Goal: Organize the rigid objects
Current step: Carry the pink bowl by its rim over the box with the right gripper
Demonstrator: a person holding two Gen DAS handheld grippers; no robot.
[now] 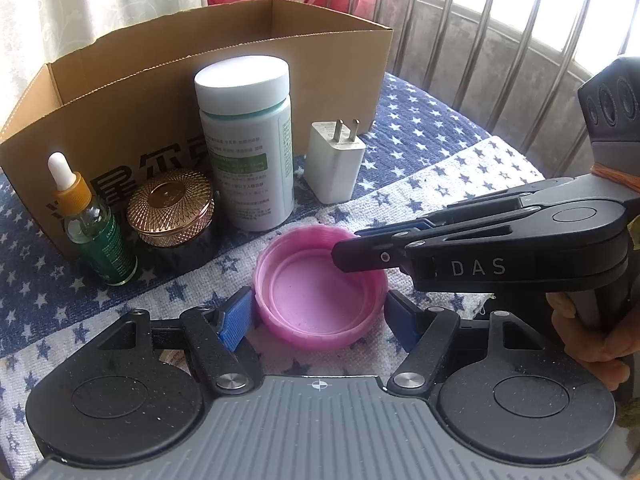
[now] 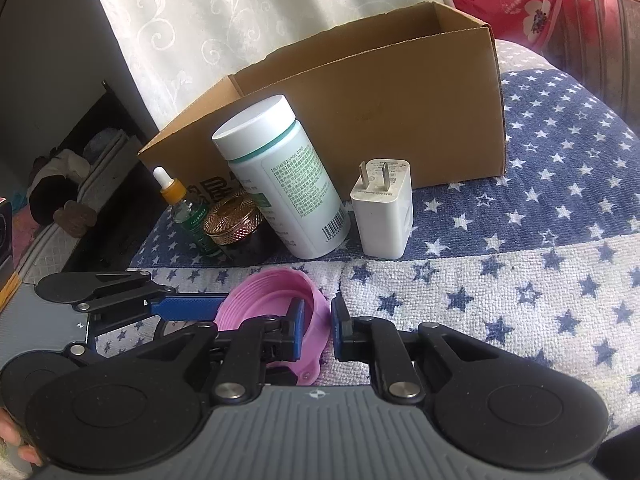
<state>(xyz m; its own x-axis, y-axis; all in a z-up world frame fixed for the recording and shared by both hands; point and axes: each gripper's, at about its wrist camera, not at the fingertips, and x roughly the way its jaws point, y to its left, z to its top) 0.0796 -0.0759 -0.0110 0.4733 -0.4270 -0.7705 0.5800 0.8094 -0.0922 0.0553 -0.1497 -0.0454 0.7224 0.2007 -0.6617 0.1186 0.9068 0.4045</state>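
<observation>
Black grippers, blue-padded fingers (image 1: pixel 236 316), grey ribbed bodies, "DAS" lettering

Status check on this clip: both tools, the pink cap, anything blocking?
Right tool shut on pink cap rim. Left tool straddles cap; contact unclear. Cardboard box behind, open; white bottle and charger stand between.

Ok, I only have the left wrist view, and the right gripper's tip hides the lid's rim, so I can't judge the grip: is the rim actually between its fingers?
Observer: Yes. The right gripper is shut on the wall of the pink lid, one pad inside, one outside.
Operator: Anything on the white bottle's hidden side?
Observer: The white bottle has a barcode near its base.
Operator: And the charger?
Observer: The charger has fine print around its prongs.
</observation>
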